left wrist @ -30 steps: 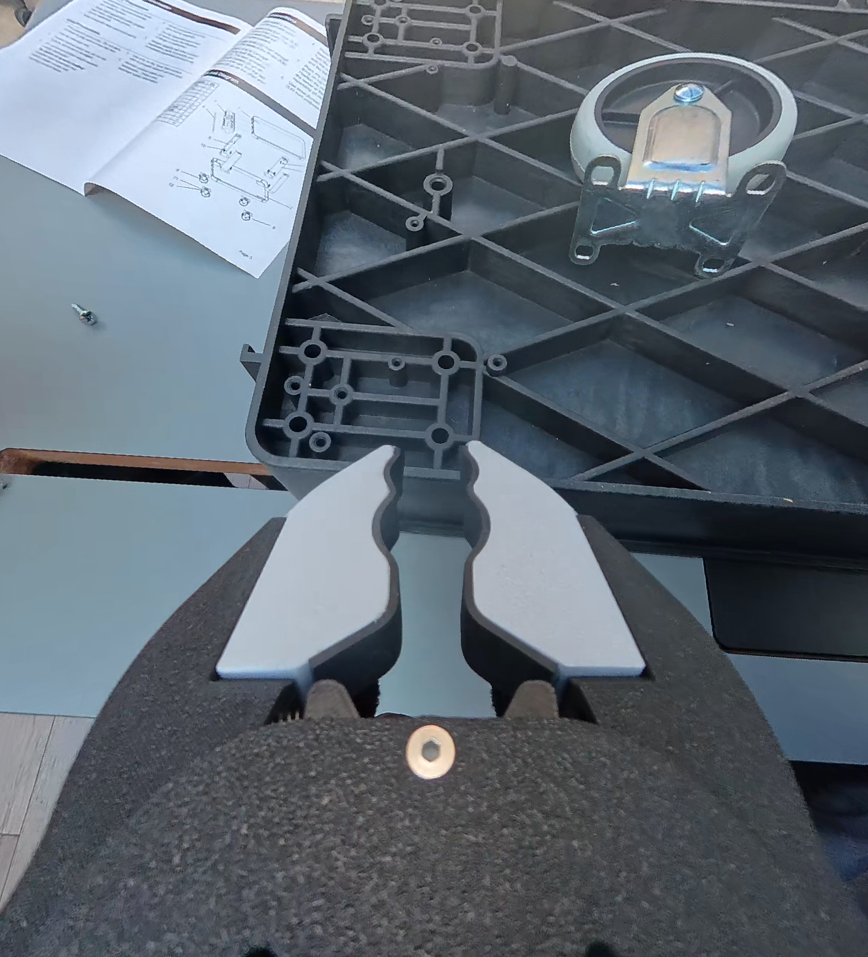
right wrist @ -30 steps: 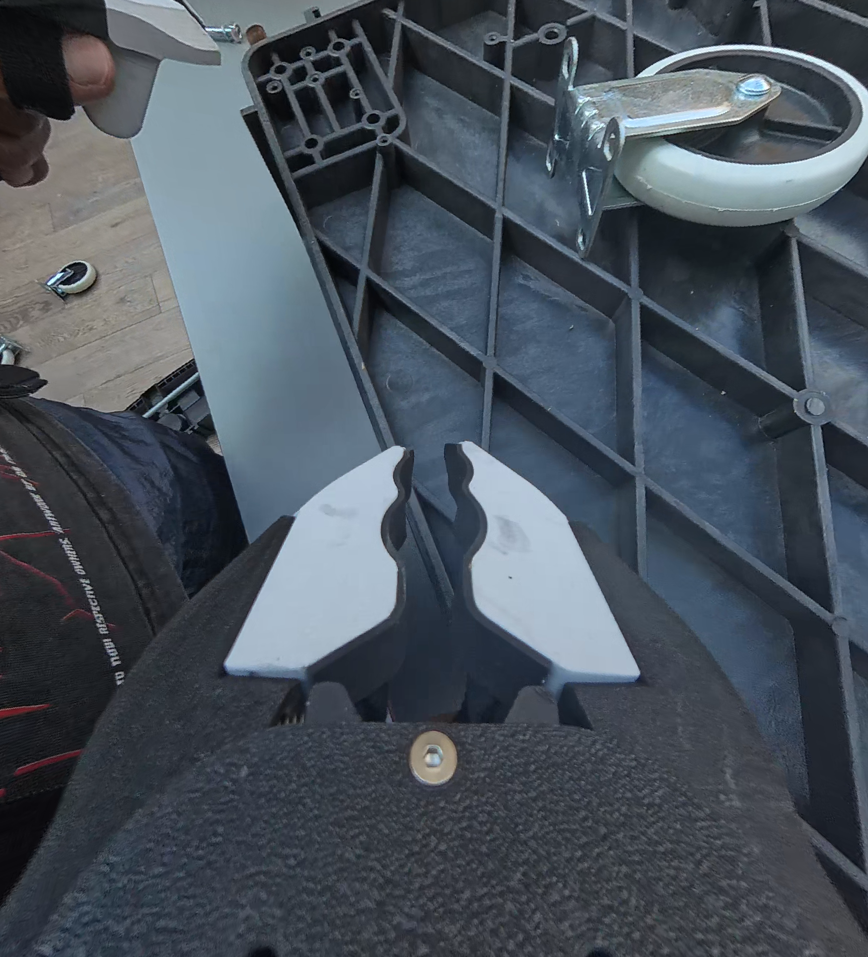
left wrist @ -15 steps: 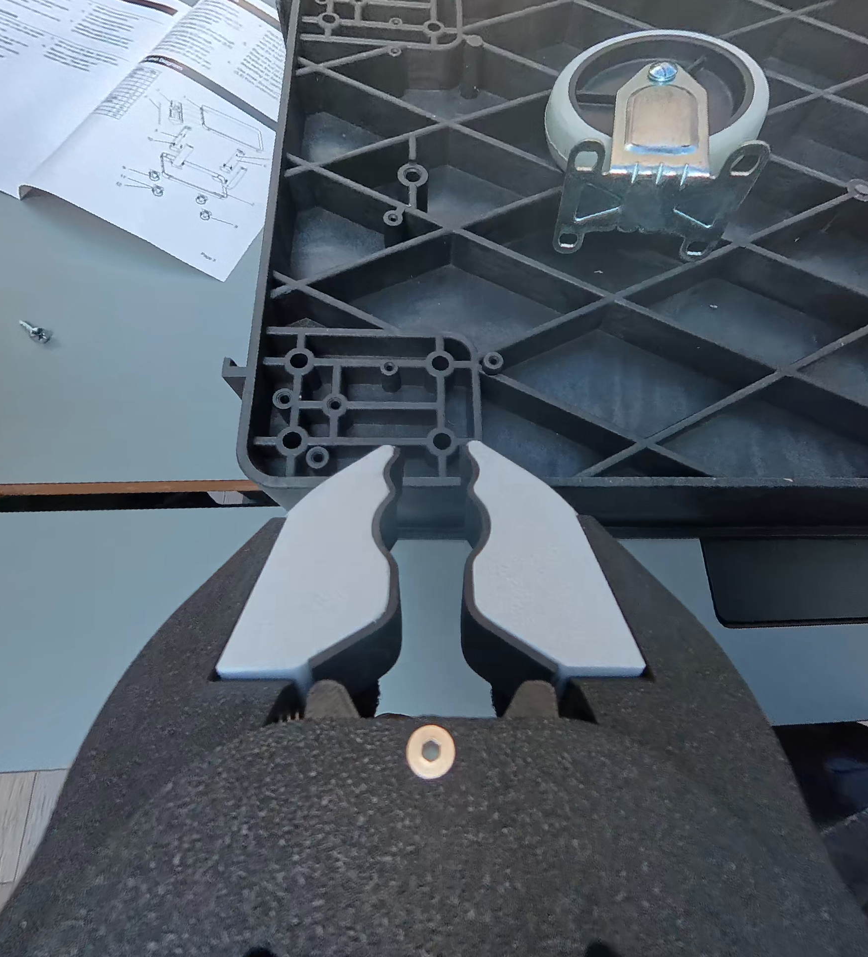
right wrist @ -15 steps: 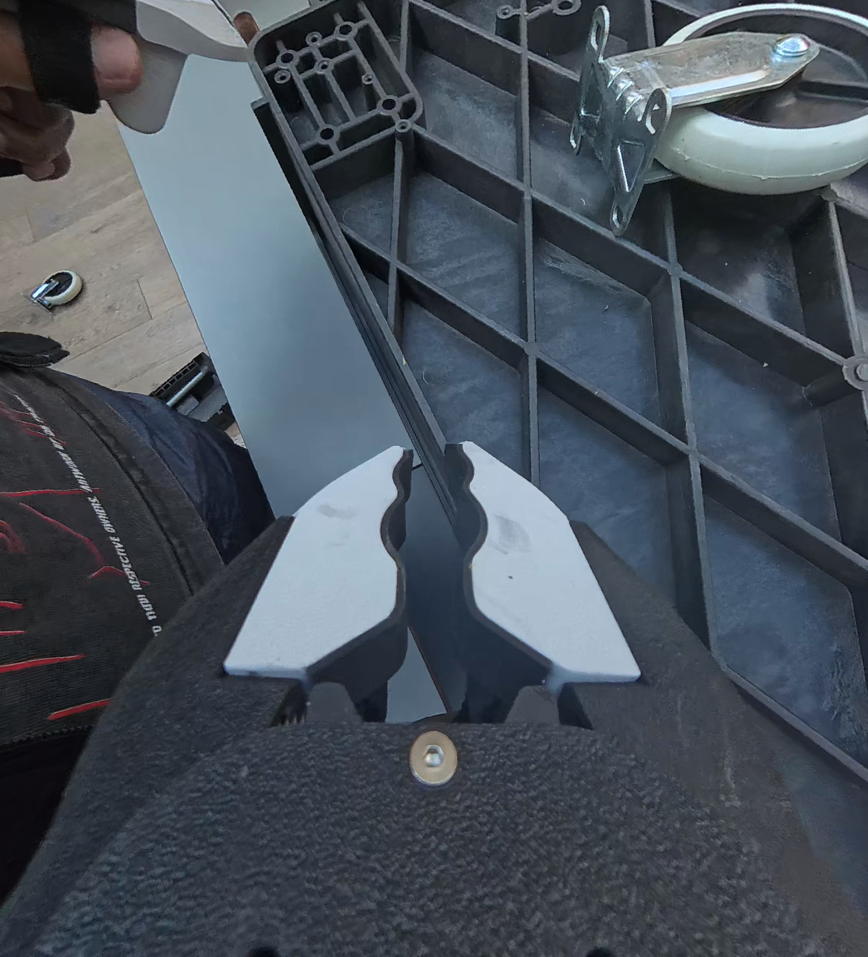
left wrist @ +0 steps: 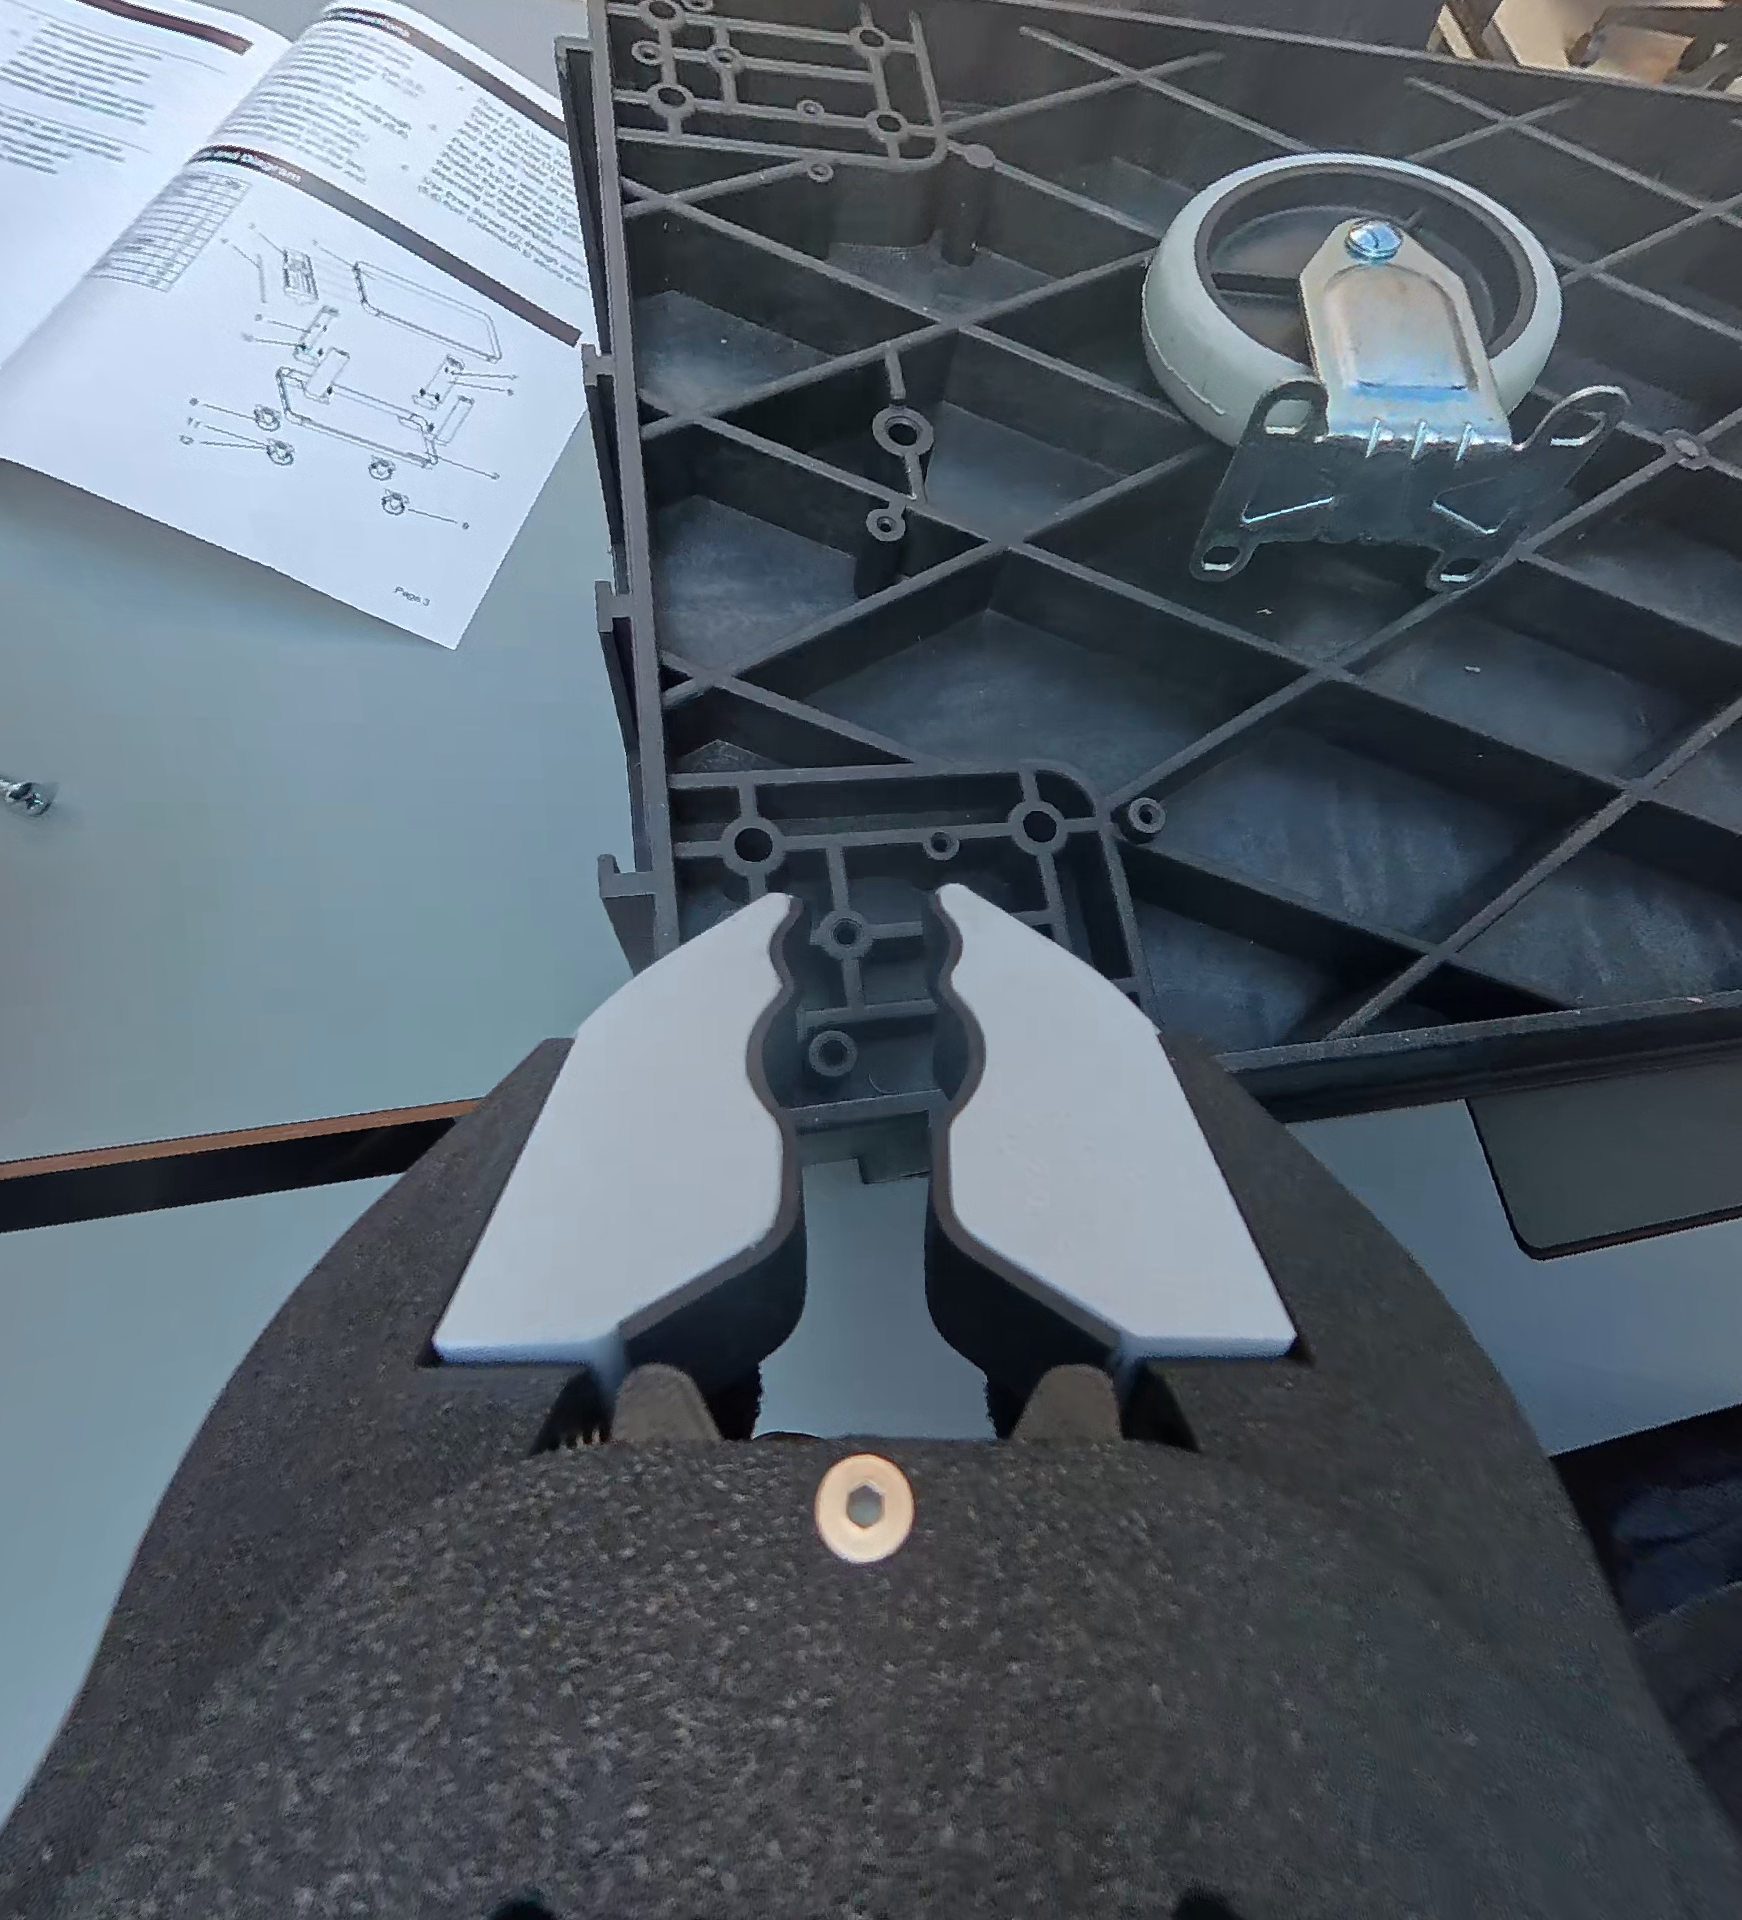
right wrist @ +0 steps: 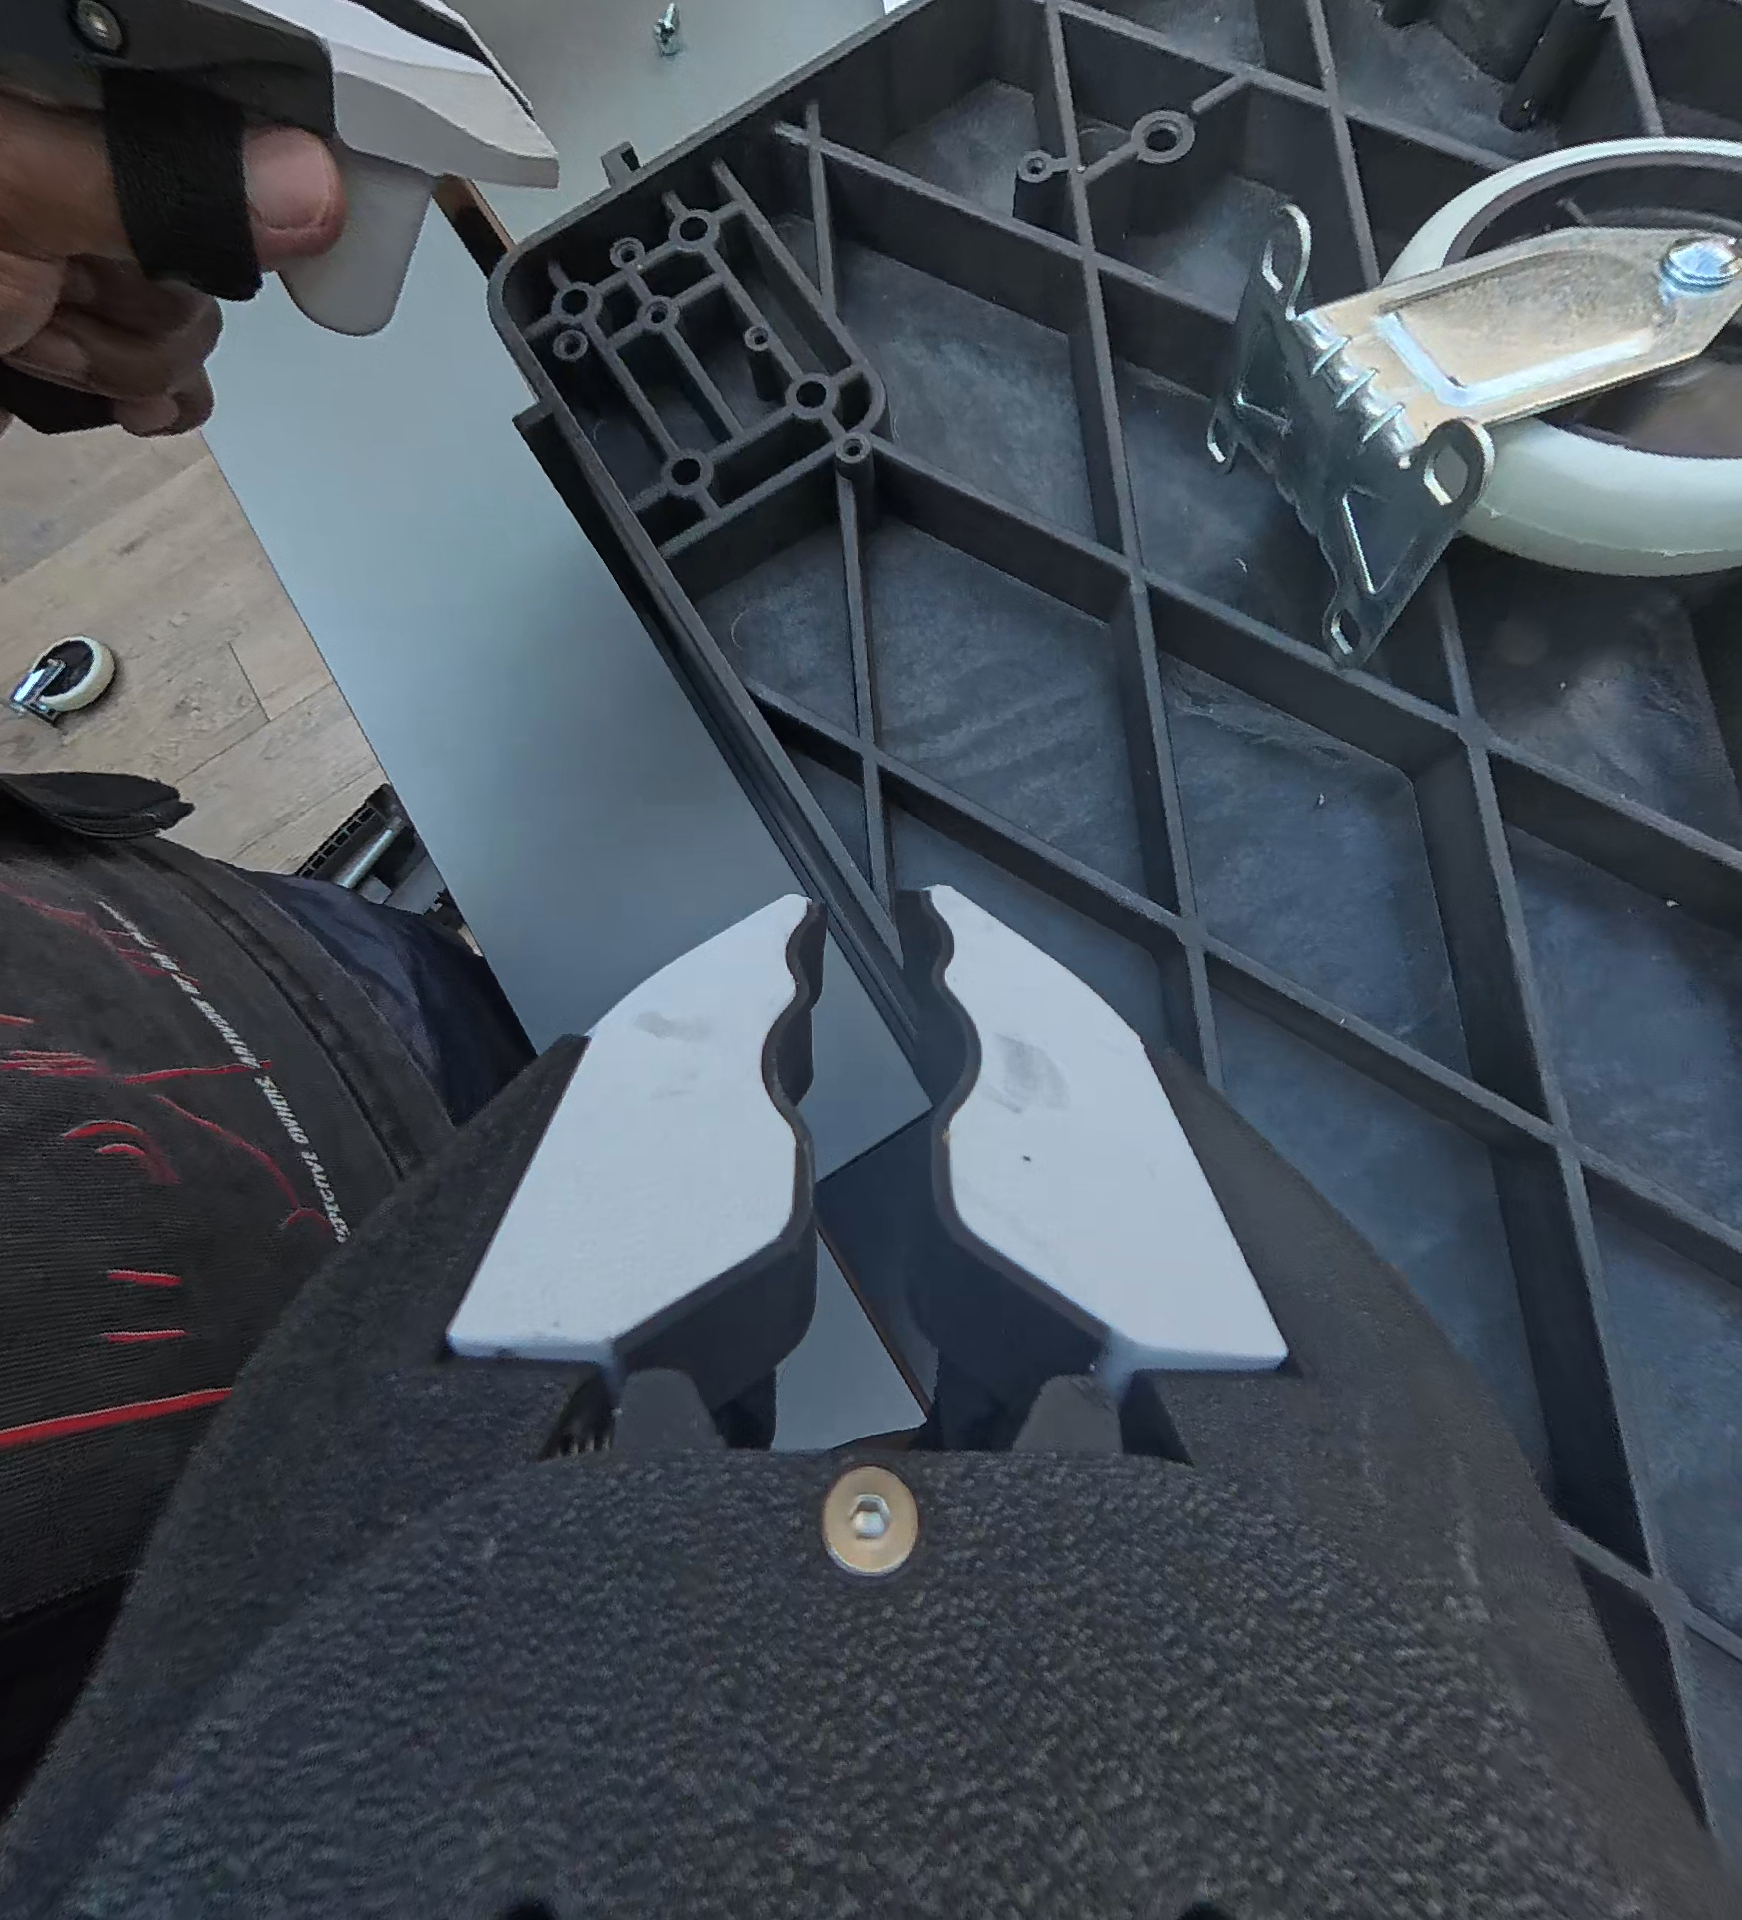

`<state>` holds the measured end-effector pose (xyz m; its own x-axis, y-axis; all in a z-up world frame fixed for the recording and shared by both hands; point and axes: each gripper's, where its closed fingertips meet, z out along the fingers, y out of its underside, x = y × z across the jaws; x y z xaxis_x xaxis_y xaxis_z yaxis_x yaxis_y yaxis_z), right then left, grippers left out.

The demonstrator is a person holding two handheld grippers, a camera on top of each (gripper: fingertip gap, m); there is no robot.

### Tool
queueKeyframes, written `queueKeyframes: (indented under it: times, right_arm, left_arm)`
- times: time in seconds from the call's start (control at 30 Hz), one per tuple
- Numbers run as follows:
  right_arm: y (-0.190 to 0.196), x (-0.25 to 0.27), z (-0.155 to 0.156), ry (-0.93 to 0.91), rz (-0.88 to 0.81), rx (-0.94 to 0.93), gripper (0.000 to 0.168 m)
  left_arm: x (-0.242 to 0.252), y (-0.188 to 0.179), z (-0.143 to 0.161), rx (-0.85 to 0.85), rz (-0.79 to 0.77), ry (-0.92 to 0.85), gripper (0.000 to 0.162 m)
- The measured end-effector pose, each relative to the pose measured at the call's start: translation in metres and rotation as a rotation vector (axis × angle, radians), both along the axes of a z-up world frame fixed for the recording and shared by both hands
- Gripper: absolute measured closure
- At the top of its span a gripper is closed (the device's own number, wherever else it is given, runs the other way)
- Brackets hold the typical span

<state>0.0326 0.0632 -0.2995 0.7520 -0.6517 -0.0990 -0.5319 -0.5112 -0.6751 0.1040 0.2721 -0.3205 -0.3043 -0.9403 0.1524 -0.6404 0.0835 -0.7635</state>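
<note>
A black ribbed plastic platform (left wrist: 1054,644) lies underside up on the grey table (left wrist: 223,935). A white caster wheel with a metal bracket (left wrist: 1355,343) lies loose on its ribs and also shows in the right wrist view (right wrist: 1573,416). My left gripper (left wrist: 865,904) is open and hovers over the platform's near corner mounting pad (left wrist: 898,831). My right gripper (right wrist: 862,904) is closed on the platform's thin side rim (right wrist: 794,790), with one finger on each side. The corner pad (right wrist: 701,353) lies ahead of it.
An open instruction booklet (left wrist: 223,260) and a loose screw (left wrist: 15,795) lie left of the platform. A gap between table panels (left wrist: 171,1174) runs at the left. A person's hand (right wrist: 67,260) holds the left gripper. Another caster (right wrist: 62,675) lies on the wooden floor. My right fingertips sit around 25 cm from my left ones.
My left gripper has moved forward, from the platform's edge to over the corner pad. The platform has turned in the left view. My right gripper stays on the rim, closer to the corner.
</note>
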Motion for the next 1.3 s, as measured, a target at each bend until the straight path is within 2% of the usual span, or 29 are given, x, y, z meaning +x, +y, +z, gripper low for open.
queueKeyframes:
  times: [0.2, 0.53, 0.77, 0.93, 1.07, 1.3]
  right_arm:
    - [0.016, 0.005, 0.003, 0.0, -0.022, 0.014, 0.153]
    - [0.024, 0.018, 0.012, -0.029, 0.077, 0.016, 0.154]
    - [0.013, 0.015, 0.013, -0.025, 0.121, 0.017, 0.154]
    - [0.002, 0.014, 0.011, -0.011, 0.141, 0.016, 0.153]
    - [-0.005, 0.016, 0.009, 0.0, 0.162, 0.016, 0.153]
    - [-0.02, 0.013, -0.001, 0.039, 0.217, -0.034, 0.153]
  left_arm:
    - [0.001, 0.008, 0.0, -0.006, -0.027, 0.001, 0.141]
    - [-0.004, 0.01, 0.01, -0.027, 0.046, -0.019, 0.141]
    - [-0.005, 0.001, 0.008, -0.03, 0.086, -0.016, 0.141]
    - [-0.007, 0.015, 0.001, -0.014, 0.151, -0.002, 0.139]
    - [-0.017, 0.06, -0.022, 0.096, 0.217, 0.025, 0.133]
    - [-0.041, 0.209, -0.076, 0.355, 0.399, 0.157, 0.129]
